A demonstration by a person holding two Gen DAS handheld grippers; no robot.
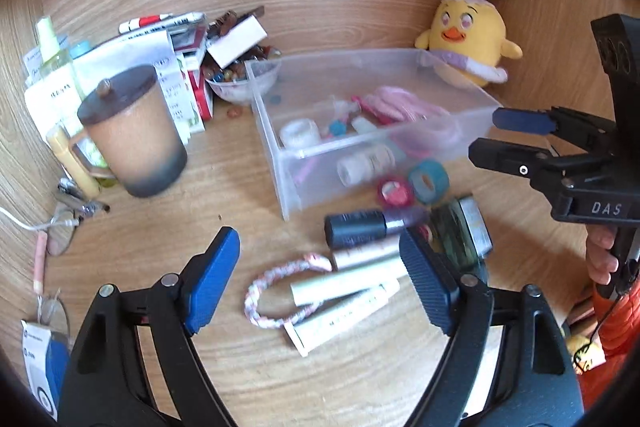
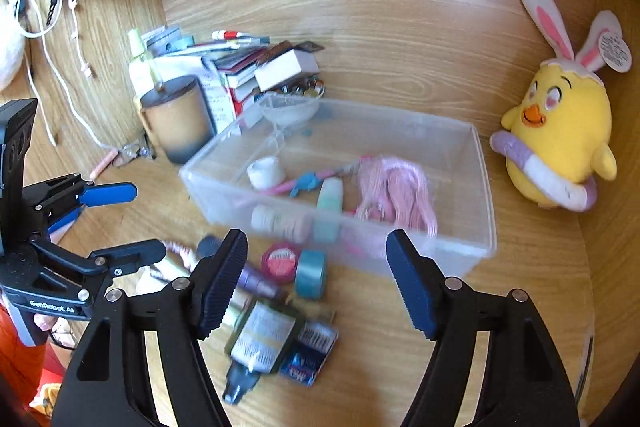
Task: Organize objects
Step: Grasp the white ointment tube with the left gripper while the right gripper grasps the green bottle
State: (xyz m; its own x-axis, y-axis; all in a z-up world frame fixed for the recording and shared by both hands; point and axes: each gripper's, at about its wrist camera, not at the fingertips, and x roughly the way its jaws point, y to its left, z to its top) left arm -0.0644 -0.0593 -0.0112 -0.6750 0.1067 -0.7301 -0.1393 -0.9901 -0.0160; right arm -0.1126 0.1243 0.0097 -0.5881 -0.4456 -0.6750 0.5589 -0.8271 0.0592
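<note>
Jaws of the left gripper (image 1: 320, 281) stand spread with nothing pinched; between and just beyond them on the wooden desk (image 1: 248, 371) lie a braided pink-and-white bracelet (image 1: 280, 293) and several pale cosmetic tubes (image 1: 348, 287), with a dark-capped purple tube (image 1: 368, 227) just past those. Off the right jaw's outer side sits a dark green bottle (image 1: 460, 235). Farther ahead, beyond the jaw tips, stands a clear plastic bin (image 1: 280, 147) holding a pink cord bundle (image 1: 396, 103), a white roll and other small items; a teal tape roll (image 1: 428, 181) and a red one (image 1: 394, 191) lie just outside its near wall. The right gripper (image 2: 316, 279) also has its jaws apart and empty, the two tape rolls lying between them and the bin (image 2: 486, 211) just beyond. A lidded brown mug (image 1: 136, 131) stands well left of the left jaw, a yellow chick plush (image 2: 560, 143) far right.
</note>
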